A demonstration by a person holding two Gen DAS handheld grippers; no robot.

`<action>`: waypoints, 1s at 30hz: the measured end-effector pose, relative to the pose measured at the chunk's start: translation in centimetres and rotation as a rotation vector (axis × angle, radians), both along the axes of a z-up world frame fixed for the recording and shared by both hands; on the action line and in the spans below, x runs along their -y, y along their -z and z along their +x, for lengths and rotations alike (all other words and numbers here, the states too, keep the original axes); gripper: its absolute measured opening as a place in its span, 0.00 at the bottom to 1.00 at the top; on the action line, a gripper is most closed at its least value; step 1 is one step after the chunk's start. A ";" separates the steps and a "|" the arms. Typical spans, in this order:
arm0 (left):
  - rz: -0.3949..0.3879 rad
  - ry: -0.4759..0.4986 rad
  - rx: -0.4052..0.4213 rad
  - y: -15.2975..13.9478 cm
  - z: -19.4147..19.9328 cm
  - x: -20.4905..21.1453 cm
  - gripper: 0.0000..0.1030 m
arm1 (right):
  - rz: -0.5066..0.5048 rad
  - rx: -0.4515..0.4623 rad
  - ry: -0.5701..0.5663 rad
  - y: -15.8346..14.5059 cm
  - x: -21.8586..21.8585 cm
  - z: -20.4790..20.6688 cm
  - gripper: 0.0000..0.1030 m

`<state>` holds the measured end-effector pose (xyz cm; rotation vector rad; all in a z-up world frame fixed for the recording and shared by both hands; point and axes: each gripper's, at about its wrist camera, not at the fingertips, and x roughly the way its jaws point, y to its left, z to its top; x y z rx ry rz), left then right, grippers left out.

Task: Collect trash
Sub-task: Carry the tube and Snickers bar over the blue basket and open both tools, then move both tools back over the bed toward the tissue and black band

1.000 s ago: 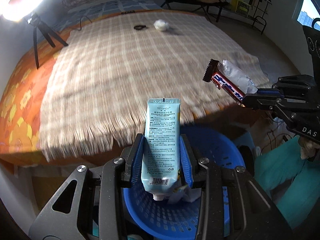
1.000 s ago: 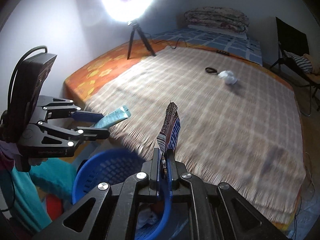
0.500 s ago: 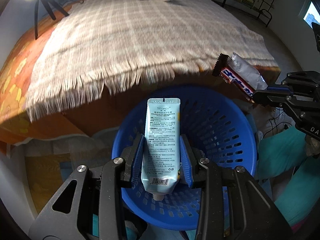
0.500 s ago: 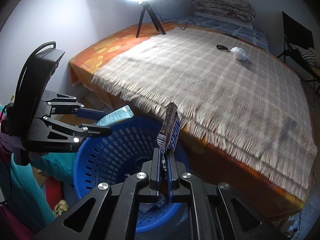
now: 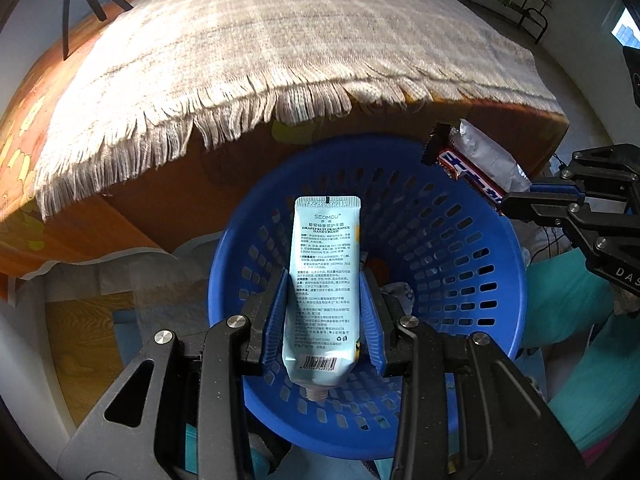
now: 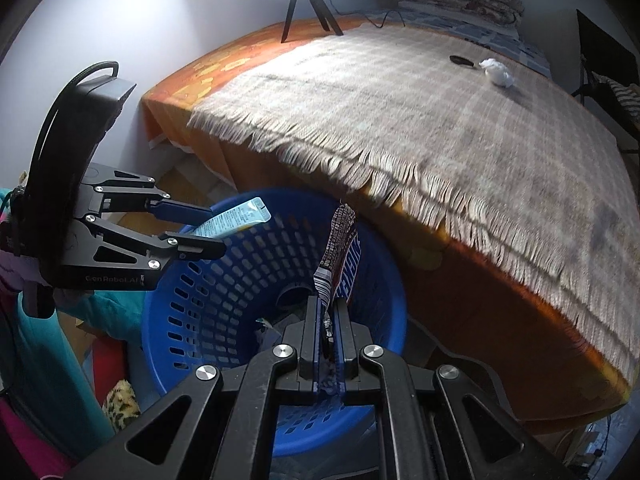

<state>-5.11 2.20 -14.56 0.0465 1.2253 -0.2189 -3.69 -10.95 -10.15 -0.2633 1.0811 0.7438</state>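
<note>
My left gripper (image 5: 325,280) is shut on a pale blue hand cream tube (image 5: 325,276) and holds it over the blue perforated basket (image 5: 460,240). My right gripper (image 6: 329,304) is shut on a candy bar wrapper (image 6: 340,256), also above the basket (image 6: 224,292). In the left wrist view the wrapper (image 5: 472,164) hangs over the basket's right rim. In the right wrist view the tube (image 6: 232,220) sticks out over the basket's left rim. Some trash lies at the basket's bottom. A crumpled white paper ball (image 6: 497,72) lies far back on the bed.
The basket stands on the floor against the bed, under a fringed checked blanket (image 5: 280,52). A small black object (image 6: 461,60) lies by the paper ball. A ring light tripod (image 6: 306,4) stands at the bed's far left. Teal cloth (image 5: 568,296) is right of the basket.
Both grippers have moved back from the bed and tilted down, carrying the tube and the wrapper over the blue basket. Both stay shut on their items.
</note>
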 end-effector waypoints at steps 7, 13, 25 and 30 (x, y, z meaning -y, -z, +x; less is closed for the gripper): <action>0.008 0.005 -0.028 1.0 0.1 0.2 0.35 | -0.012 -0.032 0.002 1.1 0.0 0.0 0.04; 0.024 0.007 -0.045 1.6 0.1 0.3 0.35 | -0.013 -0.060 0.015 1.7 0.1 0.3 0.19; 0.051 -0.014 -0.031 2.1 0.0 0.3 0.63 | -0.042 -0.074 0.045 2.3 0.3 0.2 0.67; 0.057 -0.019 -0.027 2.0 0.1 0.0 0.64 | -0.053 -0.088 0.068 2.5 0.5 0.5 0.79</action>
